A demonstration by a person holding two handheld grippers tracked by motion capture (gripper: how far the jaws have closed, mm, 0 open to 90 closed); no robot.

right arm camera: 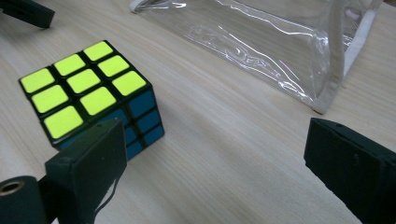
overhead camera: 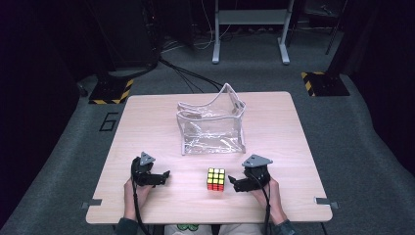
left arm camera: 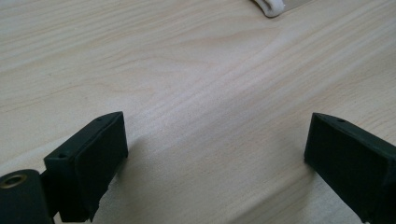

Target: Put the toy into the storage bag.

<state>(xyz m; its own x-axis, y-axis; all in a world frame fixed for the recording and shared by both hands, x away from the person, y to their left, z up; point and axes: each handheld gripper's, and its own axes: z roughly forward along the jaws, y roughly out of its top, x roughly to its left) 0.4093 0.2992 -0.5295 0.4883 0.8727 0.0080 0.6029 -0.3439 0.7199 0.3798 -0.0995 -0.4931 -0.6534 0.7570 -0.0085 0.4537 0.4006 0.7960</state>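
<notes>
Pale wood worktop (overhead camera: pixel 274 147), dark grey carpet around it. Rubik's cube (overhead camera: pixel 216 179) sits near the front edge, yellow face up, just beside the right tool (overhead camera: pixel 234 184); jaws wide apart, empty. Left tool (overhead camera: pixel 164 177) well apart from the cube, also wide open, empty. Clear plastic pouch (overhead camera: pixel 211 129) stands behind the cube. Floor marking "6" (overhead camera: pixel 108 121) left of the worktop.

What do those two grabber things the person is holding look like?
Each hand-held gripper is black, with two chunky, flat-faced black jaws. The left hand-held gripper and the right hand-held gripper each carry a grey three-cornered plate on top and trail a thin black cable back toward the person. Small holes mark the jaw tops. Dark sleeve cuffs show at the wrists.
</notes>
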